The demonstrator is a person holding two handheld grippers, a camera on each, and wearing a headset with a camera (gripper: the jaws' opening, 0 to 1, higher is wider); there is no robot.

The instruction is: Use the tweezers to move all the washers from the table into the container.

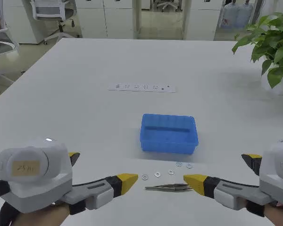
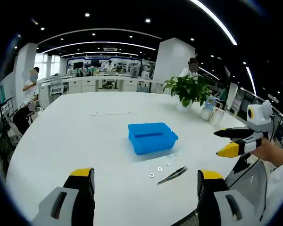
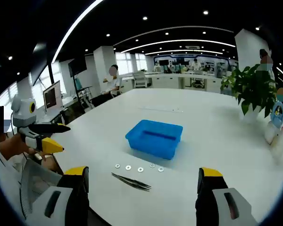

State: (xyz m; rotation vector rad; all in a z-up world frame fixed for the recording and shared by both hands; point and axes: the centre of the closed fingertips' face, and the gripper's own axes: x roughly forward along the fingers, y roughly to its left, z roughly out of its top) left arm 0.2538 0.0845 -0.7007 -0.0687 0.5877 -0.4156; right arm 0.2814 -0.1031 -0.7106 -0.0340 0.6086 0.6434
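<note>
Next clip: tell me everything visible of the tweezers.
The tweezers are slim, dark and metallic-looking, two thin arms closing to a point. They lie flat on the white table, just nearer the person than the row of washers, before the blue container. They rest between the open left gripper and right gripper; neither holds them.

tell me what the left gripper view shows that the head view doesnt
Left gripper view, not head view: a person at the far left, a second person behind the plant, and ceiling lights.

Head view, not left gripper view: water bottles beyond the table's far right corner.

Both: the blue container, the tweezers, the washers lying on the table, the plant, and the open right gripper.
</note>
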